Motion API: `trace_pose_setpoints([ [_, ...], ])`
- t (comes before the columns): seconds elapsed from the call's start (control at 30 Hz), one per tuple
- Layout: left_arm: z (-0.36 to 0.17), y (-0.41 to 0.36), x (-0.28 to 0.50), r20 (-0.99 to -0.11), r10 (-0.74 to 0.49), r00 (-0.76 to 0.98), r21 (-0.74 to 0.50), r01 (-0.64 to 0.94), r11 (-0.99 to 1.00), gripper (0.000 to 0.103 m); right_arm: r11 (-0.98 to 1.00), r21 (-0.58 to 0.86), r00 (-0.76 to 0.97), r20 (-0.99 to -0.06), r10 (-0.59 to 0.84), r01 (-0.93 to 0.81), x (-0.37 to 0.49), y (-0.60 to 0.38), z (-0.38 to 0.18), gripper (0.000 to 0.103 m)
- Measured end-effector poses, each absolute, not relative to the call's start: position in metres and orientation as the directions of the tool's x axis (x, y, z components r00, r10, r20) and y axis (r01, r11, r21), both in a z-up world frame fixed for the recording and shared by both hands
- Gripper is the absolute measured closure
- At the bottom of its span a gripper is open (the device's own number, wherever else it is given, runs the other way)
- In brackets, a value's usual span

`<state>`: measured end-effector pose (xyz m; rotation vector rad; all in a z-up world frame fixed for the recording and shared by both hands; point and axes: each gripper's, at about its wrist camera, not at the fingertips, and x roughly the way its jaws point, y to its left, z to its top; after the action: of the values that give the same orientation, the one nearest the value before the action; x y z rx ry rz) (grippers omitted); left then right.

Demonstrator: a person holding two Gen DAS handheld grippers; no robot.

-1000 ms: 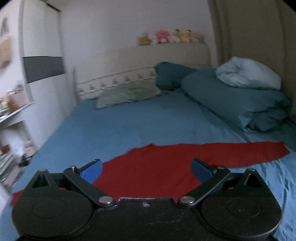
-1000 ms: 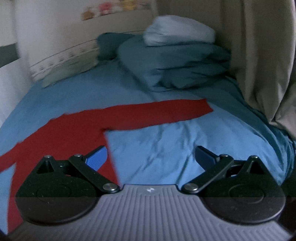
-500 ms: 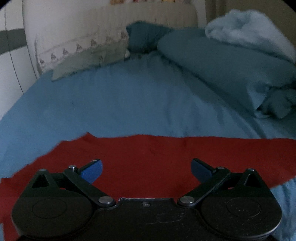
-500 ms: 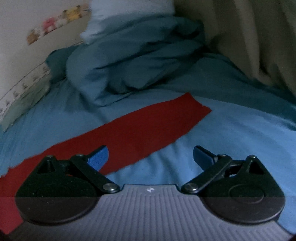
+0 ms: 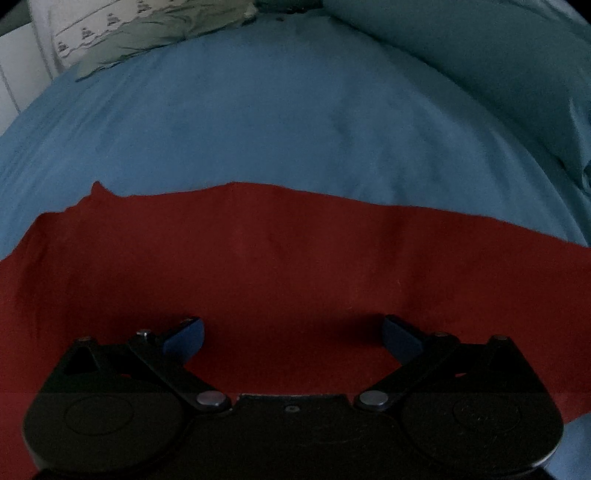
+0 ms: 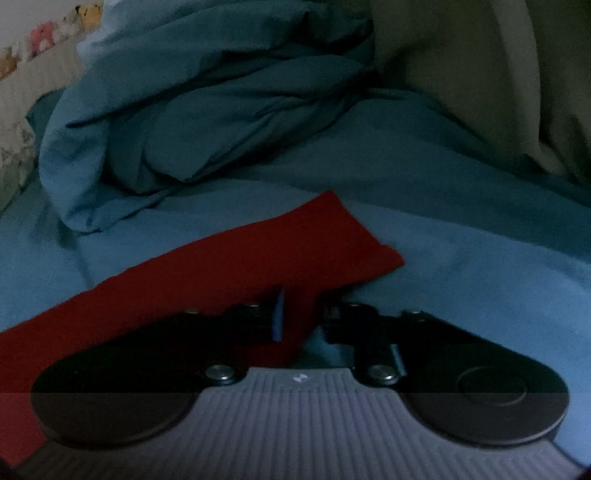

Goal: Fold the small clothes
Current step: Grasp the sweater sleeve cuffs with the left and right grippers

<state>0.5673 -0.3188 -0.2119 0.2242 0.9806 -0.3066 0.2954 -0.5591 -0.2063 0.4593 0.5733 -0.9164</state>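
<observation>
A red garment (image 5: 280, 266) lies spread flat on the blue bedsheet (image 5: 280, 122). My left gripper (image 5: 293, 334) is open, low over the garment's body, with red cloth between its blue fingertips (image 5: 188, 332). In the right wrist view a long red sleeve (image 6: 258, 254) runs from lower left to its end at the centre right. My right gripper (image 6: 301, 314) is shut on the sleeve's near edge, with red cloth pinched between the jaws.
A bundled teal duvet (image 6: 207, 122) lies just beyond the sleeve, and it also shows in the left wrist view (image 5: 498, 55). A pale green pillow (image 5: 162, 33) sits at the headboard. A beige curtain (image 6: 498, 81) hangs at the right. Plush toys (image 6: 44, 35) line the headboard.
Both grippers have dropped lower and closer to the garment. My right gripper has closed from wide open onto the sleeve's edge. My left gripper stays open.
</observation>
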Motion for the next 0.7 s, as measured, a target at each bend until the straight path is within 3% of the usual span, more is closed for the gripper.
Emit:
trace_pose_setpoints([
  [0.17, -0.193, -0.301, 0.575, -0.874, -0.161, 0.459, 0.016, 0.358, 0.934, 0.0, 0.573, 0.104, 0.496, -0.641, -0.586, 0.813, 0.305, -0.551, -0.175, 0.083],
  [0.37, -0.136, -0.243, 0.574, -0.858, -0.152, 0.491, 0.015, 0.32, 0.947, 0.0, 0.713, 0.203, 0.671, -0.575, -0.468, 0.671, 0.343, -0.494, -0.094, 0.083],
  [0.53, -0.097, -0.171, 0.573, -0.839, -0.102, 0.535, 0.045, 0.253, 0.966, 0.0, 0.873, 0.279, 0.843, -0.486, -0.232, 0.401, 0.408, -0.395, -0.041, 0.083],
  [0.7, -0.083, -0.074, 0.575, -0.836, -0.057, 0.546, 0.025, 0.141, 0.99, 0.0, 0.933, 0.348, 0.896, -0.437, 0.079, 0.088, 0.469, -0.275, -0.042, 0.083],
])
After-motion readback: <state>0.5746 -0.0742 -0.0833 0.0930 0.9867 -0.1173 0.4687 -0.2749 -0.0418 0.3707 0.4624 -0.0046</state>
